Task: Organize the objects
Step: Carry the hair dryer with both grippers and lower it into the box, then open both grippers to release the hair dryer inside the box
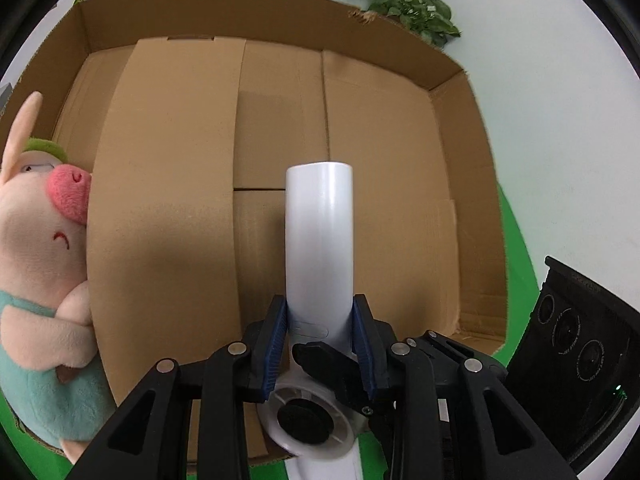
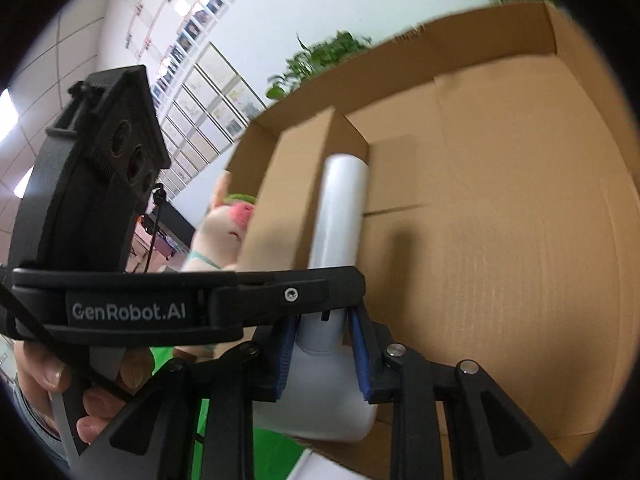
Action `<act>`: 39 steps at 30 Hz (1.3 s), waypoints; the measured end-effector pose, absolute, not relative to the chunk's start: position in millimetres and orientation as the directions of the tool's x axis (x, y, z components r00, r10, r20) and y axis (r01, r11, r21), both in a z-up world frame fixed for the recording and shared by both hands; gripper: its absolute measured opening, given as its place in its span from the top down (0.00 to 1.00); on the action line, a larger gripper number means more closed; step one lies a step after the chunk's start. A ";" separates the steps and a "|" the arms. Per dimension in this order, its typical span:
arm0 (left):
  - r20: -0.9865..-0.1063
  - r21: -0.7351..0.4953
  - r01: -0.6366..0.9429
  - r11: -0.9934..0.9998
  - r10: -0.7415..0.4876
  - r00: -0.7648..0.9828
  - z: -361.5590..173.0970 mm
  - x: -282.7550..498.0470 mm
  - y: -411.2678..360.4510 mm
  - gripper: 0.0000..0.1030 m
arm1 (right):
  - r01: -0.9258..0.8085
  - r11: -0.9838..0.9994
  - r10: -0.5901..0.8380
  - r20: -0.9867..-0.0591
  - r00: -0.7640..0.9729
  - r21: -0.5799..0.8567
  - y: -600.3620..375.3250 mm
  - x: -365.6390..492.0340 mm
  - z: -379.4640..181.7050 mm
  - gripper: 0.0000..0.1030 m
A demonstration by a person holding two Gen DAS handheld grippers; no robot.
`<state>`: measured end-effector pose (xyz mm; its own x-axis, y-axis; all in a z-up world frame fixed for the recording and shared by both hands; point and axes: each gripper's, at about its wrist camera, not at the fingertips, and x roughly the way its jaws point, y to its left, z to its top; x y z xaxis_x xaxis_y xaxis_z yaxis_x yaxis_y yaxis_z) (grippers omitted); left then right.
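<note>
Two tongs pinch one white dryer [image 1: 319, 240]: left tongs [image 1: 320, 344] on its handle, right tongs [image 2: 322, 354] on its body. Shared grip probably steadies it over the box [image 1: 460, 184]; a pig [image 1: 44, 248] leans at the box's left wall.

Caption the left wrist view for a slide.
Left gripper clamps a white plastic hair dryer above an open brown cardboard box, plush pink pig alongside.

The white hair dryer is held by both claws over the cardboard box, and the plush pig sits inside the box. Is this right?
Not quite. Both the left claw and the right claw do grip the white hair dryer over the cardboard box, but the plush pig is outside, against the box's outer wall, as the left wrist view shows.
</note>
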<state>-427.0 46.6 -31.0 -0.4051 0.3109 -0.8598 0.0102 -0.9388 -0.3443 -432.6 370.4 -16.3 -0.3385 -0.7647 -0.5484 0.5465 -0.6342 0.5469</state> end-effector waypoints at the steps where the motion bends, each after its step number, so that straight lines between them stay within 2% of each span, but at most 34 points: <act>1: -0.862 -0.347 0.010 -0.938 0.315 -0.397 -35.4 -430.4 47.6 0.72 | 0.539 -0.642 -0.757 -0.561 -0.335 0.545 368.6 -439.2 -20.5 0.77; 5: -0.861 -0.371 -0.002 -0.929 0.345 -0.374 -49.6 -433.4 46.9 0.71 | 0.520 -0.646 -0.755 -0.571 -0.323 0.559 370.1 -444.6 -29.8 0.76; 10: -0.830 -0.406 -0.016 -0.914 0.375 -0.412 -36.6 -424.8 39.6 0.69 | 0.518 -0.692 -0.709 -0.610 -0.355 0.502 374.0 -441.6 -24.5 0.70; 11: -0.818 -0.413 -0.026 -0.910 0.383 -0.428 -30.4 -420.9 37.0 0.67 | 0.514 -0.700 -0.701 -0.616 -0.359 0.496 376.1 -444.1 -23.8 0.64; 12: -0.808 -0.417 -0.033 -0.908 0.387 -0.445 -24.6 -417.2 34.7 0.63 | 0.508 -0.711 -0.690 -0.624 -0.367 0.487 379.3 -442.8 -22.2 0.53; 15: -0.771 -0.409 -0.055 -0.911 0.377 -0.514 -3.8 -399.9 25.6 0.53 | 0.506 -0.729 -0.670 -0.633 -0.388 0.461 390.4 -434.2 -11.2 0.34; 17: -0.748 -0.406 -0.062 -0.912 0.370 -0.551 5.6 -386.2 17.9 0.50 | 0.514 -0.745 -0.645 -0.659 -0.388 0.426 394.0 -425.4 -6.5 0.26; 25: -0.722 -0.422 -0.071 -0.904 0.383 -0.576 4.6 -353.8 -4.5 0.50 | 0.531 -0.759 -0.585 -0.752 -0.304 0.377 372.0 -408.7 -25.2 0.25; 29: -0.725 -0.406 -0.074 -0.911 0.371 -0.580 -3.2 -345.0 -11.1 0.50 | 0.541 -0.749 -0.592 -0.753 -0.287 0.382 366.1 -406.1 -30.0 0.37; 34: -0.739 -0.326 -0.059 -0.943 0.293 -0.606 -9.3 -334.5 -14.6 0.50 | 0.526 -0.771 -0.570 -0.755 -0.322 0.358 369.8 -399.9 -24.9 0.38; 35: -0.735 -0.304 -0.053 -0.951 0.270 -0.622 -7.8 -331.1 -15.0 0.48 | 0.519 -0.788 -0.553 -0.753 -0.357 0.333 373.3 -395.1 -19.1 0.36; 36: -0.728 -0.281 -0.046 -0.959 0.244 -0.641 -6.2 -327.9 -15.4 0.42 | 0.512 -0.803 -0.535 -0.748 -0.392 0.306 376.9 -389.8 -13.2 0.27; 39: -0.680 -0.197 -0.013 -0.980 0.146 -0.718 4.1 -308.5 -13.8 0.28 | 0.485 -0.844 -0.489 -0.701 -0.520 0.230 388.9 -368.8 8.7 0.10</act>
<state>-308.5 -13.8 4.1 -0.7181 0.1463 -0.6803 -0.0132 -0.9803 -0.1970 -368.8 388.9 8.7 -0.5196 -0.4891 -0.7006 0.4845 -0.8440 0.2299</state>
